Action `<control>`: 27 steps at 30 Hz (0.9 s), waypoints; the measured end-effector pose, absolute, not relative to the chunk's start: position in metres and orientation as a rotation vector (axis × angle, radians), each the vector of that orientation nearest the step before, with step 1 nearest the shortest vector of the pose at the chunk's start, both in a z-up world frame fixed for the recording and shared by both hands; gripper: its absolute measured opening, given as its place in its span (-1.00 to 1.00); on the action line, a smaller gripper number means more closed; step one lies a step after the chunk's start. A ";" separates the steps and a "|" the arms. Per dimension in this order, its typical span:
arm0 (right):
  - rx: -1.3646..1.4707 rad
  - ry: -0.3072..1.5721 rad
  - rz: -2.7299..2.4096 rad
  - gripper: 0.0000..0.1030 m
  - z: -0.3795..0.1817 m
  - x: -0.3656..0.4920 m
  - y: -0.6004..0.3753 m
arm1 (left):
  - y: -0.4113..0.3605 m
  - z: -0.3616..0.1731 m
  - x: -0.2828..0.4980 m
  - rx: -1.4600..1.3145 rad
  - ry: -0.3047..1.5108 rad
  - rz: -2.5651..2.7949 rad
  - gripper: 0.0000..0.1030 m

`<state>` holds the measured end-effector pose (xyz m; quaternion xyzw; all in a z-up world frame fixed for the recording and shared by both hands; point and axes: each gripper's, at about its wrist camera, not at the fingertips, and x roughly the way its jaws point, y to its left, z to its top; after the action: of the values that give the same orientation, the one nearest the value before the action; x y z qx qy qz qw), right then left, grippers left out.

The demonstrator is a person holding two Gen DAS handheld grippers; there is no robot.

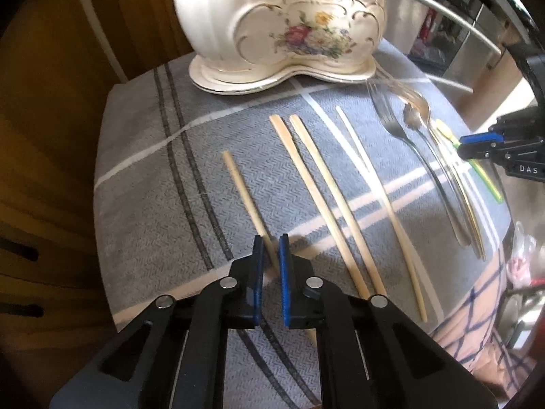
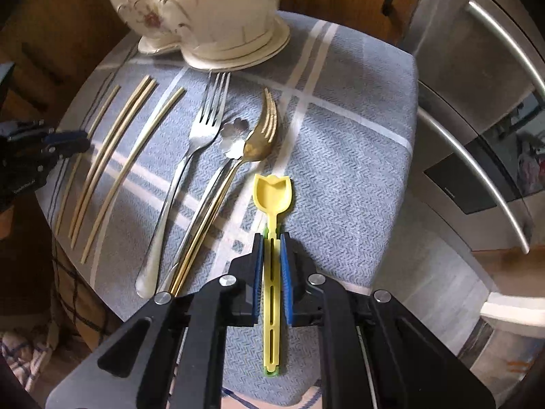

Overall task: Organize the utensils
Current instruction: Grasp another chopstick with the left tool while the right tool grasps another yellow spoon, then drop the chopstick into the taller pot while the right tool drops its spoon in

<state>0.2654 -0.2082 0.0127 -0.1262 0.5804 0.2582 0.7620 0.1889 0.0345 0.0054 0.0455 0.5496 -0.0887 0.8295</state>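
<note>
My left gripper [image 1: 270,242] is shut on the near part of a single pale chopstick [image 1: 242,189], which lies at the left of a grey-blue striped cloth [image 1: 153,170]. The same left gripper [image 2: 80,143] shows at the left edge of the right wrist view. My right gripper [image 2: 271,238] is shut on the handle of a yellow tulip-shaped spoon [image 2: 272,192], with a green piece [image 2: 272,372] showing under the handle's end. In the left wrist view the right gripper [image 1: 477,143] sits at the right edge over that spoon.
A cream floral ceramic holder [image 1: 272,34] stands at the cloth's far edge. Between the grippers lie three more chopsticks [image 2: 112,156], a silver fork [image 2: 204,129], a flower-headed spoon [image 2: 235,136] and a gold fork [image 2: 264,133]. A steel appliance [image 2: 477,136] is on the right.
</note>
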 end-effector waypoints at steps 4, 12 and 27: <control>-0.165 1.200 0.566 -0.81 0.023 0.268 -0.225 | 0.048 0.004 0.180 0.034 1.100 -0.176 -0.91; -0.047 1.070 0.611 -0.81 0.064 0.276 -0.234 | 0.071 0.046 0.168 -0.075 0.968 -0.173 -0.91; 0.149 0.700 0.736 -0.81 0.145 0.283 -0.197 | 0.088 0.176 0.178 -0.175 0.493 -0.159 -0.91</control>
<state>0.2827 -0.1968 0.1448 0.0714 0.3347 0.3521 0.8712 0.1783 0.0879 0.1759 -0.0863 0.2432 -0.0785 0.9629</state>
